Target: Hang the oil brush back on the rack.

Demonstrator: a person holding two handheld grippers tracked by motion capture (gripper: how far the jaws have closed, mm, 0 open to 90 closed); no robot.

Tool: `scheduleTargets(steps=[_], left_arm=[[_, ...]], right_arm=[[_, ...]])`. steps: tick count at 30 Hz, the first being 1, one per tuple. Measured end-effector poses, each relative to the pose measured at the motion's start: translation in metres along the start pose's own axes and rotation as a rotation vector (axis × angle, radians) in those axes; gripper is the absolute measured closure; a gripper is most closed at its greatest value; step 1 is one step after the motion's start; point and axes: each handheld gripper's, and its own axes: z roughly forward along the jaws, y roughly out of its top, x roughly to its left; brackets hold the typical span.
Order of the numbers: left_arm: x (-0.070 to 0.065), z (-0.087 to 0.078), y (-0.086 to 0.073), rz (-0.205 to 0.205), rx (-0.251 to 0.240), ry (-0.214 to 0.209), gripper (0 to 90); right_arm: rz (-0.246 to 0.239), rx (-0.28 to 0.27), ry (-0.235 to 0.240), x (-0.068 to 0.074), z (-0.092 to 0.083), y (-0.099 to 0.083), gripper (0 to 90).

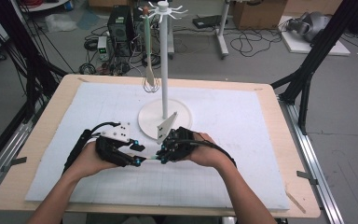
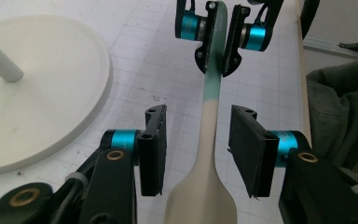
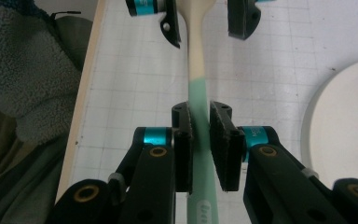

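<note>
Left gripper view: the left gripper (image 2: 200, 154) has its jaws standing apart on either side of the cream neck of a spatula (image 2: 208, 135), with a gap showing at each pad (image 2: 245, 149), so it has hold of nothing yet. The cream blade widens at the bottom edge of that view. Farther along, the right gripper (image 2: 216, 44) is clamped on the green handle end.

The right gripper view bears that out: its pads press the green handle (image 3: 198, 100) from both sides, and beyond them the cream neck runs up between the left gripper's open jaws.

From the high view, both hands (image 1: 86, 161) meet just above the mat (image 1: 242, 172) at the near middle of the table (image 1: 289, 112), the spatula (image 1: 150, 159) held level between the two grippers.

This looks like a handover or a re-grip: the right tool carries the spatula while the left lines up on the neck. The next move calls for the left jaws to come in squarely on the narrow neck, and the right to hold on until they bite, or the spatula may swivel or drop.

Beyond the hands stands a white rack (image 1: 164, 60) on a round base (image 1: 147, 119), with a whisk (image 1: 150, 51) hanging from a hook at the top. Past the table lie a grey floor, cables (image 1: 247, 44), a computer tower (image 1: 121, 25) and boxes (image 1: 256, 14).
</note>
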Motion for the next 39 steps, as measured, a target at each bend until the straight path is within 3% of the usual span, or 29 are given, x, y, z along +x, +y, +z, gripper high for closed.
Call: scheduleTargets(steps=[12, 24, 39], left_arm=[[0.001, 0.01, -0.001, -0.005, 0.059, -0.037, 67.6], [0.0, 0.013, -0.001, 0.011, 0.079, -0.079, 79.4], [-0.002, 0.013, -0.002, 0.024, 0.085, -0.088, 81.4]], right_arm=[[-0.024, 0.007, 0.0, 0.003, 0.005, 0.005, 79.9], [-0.053, 0.016, 0.001, 0.004, 0.01, 0.008, 79.8], [-0.07, 0.022, 0.014, 0.005, 0.011, 0.009, 78.4]])
